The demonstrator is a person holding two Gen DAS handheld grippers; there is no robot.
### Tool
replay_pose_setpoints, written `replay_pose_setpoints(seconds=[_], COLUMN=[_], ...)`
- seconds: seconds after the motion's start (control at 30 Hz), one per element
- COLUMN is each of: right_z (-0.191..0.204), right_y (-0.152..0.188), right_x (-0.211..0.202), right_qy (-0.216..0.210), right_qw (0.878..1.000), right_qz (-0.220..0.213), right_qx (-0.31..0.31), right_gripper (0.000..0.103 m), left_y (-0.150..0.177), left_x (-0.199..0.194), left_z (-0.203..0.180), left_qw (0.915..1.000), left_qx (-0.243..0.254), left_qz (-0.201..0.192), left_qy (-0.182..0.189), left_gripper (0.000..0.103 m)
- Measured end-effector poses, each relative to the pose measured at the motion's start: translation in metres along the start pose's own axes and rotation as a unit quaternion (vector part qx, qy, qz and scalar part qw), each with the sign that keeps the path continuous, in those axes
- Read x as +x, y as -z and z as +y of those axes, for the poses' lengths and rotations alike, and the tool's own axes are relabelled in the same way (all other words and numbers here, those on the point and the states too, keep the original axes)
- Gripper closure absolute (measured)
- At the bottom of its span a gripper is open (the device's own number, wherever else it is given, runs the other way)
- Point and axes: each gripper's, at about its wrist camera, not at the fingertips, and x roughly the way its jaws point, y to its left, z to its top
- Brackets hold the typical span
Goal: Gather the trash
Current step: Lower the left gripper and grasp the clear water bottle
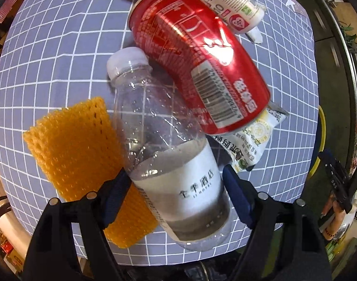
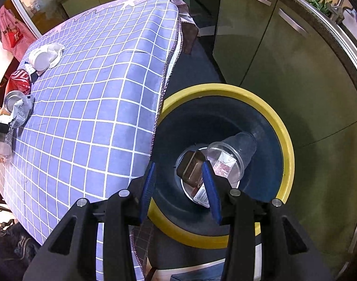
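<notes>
The job is partly done: in the right wrist view the yellow-rimmed bin (image 2: 287,154) on the floor, just right of the table, already holds a clear plastic cup (image 2: 234,157), a brown box (image 2: 190,169) and a small printed carton (image 2: 202,194). The right gripper (image 2: 180,189) hangs over the bin with its fingers apart and nothing between them. Most of the trash is left on the blue checked tablecloth (image 1: 49,58). The left gripper (image 1: 176,192) points down over the clear water bottle (image 1: 169,154), its fingers spread wide on either side of the labelled end; the left pad looks to be at the bottle's wall, the right one clear of it, so no grip yet. A dented red can (image 1: 197,65) lies against the bottle's far right side, partly over a snack wrapper (image 1: 255,138); an orange foam net (image 1: 78,157) lies tucked under its left side, and a white yogurt bottle (image 1: 227,2) sits farther off. The can and net crowd the bottle and could shift when it lifts.
</notes>
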Motion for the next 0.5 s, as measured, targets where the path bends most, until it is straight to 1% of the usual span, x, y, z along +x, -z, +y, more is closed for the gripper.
replay_pose_setpoints(seconds=[0.1,0.23,0.4,0.5], right_z=[0.001,0.001,0.005,0.011], right_y=[0.002,0.006,0.007,0.006], right_x=[-0.001,-0.005,-0.009,-0.009], right_qy=[-0.002,-0.004,-0.007,-0.010], right_qw=[1.000,1.000,1.000,1.000], right_qz=[-0.001,-0.003,-0.004,-0.003], right_qx=[0.000,-0.001,-0.005,-0.011], right_gripper=[0.062,0.062,0.062,0.062], left_y=[-0.001,0.006,0.021,0.033], left_x=[0.000,-0.004,-0.019,-0.027], left_z=[0.001,0.003,0.010,0.013], left_qw=[1.0000,0.9998,0.9990,0.9987], left_qx=[0.003,0.014,0.024,0.030], left_qz=[-0.002,-0.008,-0.015,-0.020], left_qy=[0.006,0.015,0.034,0.035], left_gripper=[0.030,0.033,0.036,0.036])
